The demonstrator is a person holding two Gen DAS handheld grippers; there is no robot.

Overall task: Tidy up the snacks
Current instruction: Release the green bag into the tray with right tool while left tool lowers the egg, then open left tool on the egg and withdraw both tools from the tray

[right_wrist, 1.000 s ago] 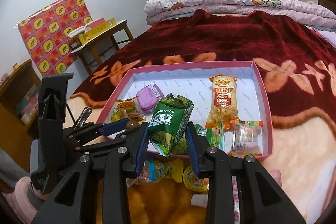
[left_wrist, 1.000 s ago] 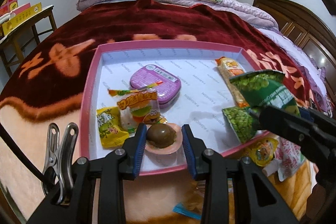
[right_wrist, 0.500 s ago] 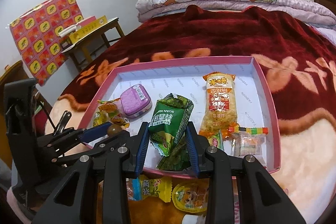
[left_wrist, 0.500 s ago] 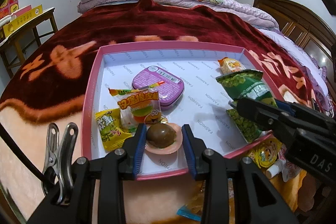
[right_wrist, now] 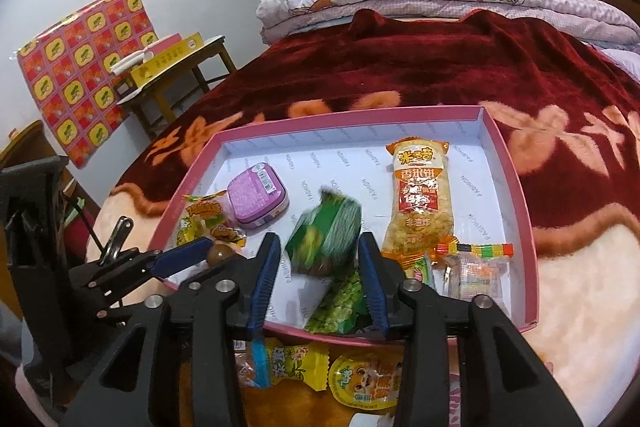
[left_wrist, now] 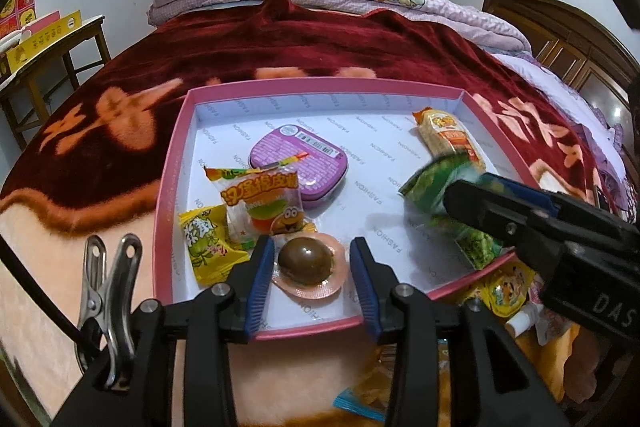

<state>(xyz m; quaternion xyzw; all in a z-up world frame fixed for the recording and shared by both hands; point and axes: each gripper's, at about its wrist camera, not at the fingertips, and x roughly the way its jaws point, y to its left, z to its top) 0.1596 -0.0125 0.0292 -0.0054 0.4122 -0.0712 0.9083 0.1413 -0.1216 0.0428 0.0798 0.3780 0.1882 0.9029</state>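
On a bedroom's red blanket (right_wrist: 440, 67), the right tool (right_wrist: 318, 259), jaws wide, releases a light, crinkly green packet (right_wrist: 324, 235); the left tool (left_wrist: 312, 267) stands open around a smooth, slippery packaged egg (left_wrist: 306, 261) at the pink box's (left_wrist: 172, 187) six o'clock.

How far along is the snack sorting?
Done: purple tin and rice cracker pack lie in the pink tray. In hand: open right claw straddles green pea pack, open left claw the egg pack. Left: yellow candy and jelly cup outside the tray.
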